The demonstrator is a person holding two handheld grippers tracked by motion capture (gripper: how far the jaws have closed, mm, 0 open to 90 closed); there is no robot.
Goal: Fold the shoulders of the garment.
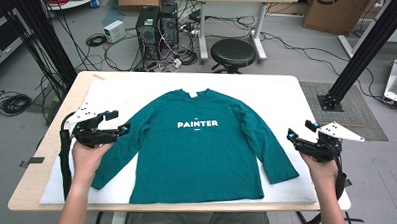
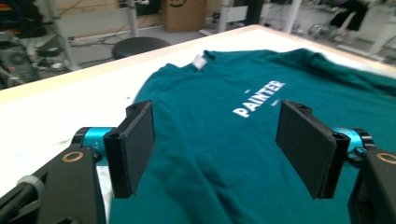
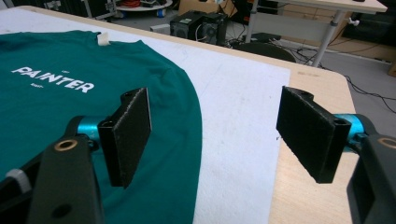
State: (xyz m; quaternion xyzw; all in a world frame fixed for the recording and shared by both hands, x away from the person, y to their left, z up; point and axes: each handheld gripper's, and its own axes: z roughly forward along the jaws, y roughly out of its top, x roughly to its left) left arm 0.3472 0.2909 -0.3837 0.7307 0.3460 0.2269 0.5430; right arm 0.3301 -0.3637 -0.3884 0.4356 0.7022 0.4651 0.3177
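Shirt (image 1: 200,147), teal, long-sleeved, lies flat and face up on the white mat (image 1: 282,95) covering the table (image 1: 45,151), collar away from the person. Small print above and below the word PAINTER too fine to read. In the left gripper view the shirt's hem and far sleeve are cut off. Left gripper (image 1: 115,123) hovers over the shirt's left sleeve, jaws wide, nothing between them. Right gripper (image 1: 302,130) hangs just beside the shirt's right sleeve, jaws wide, empty.
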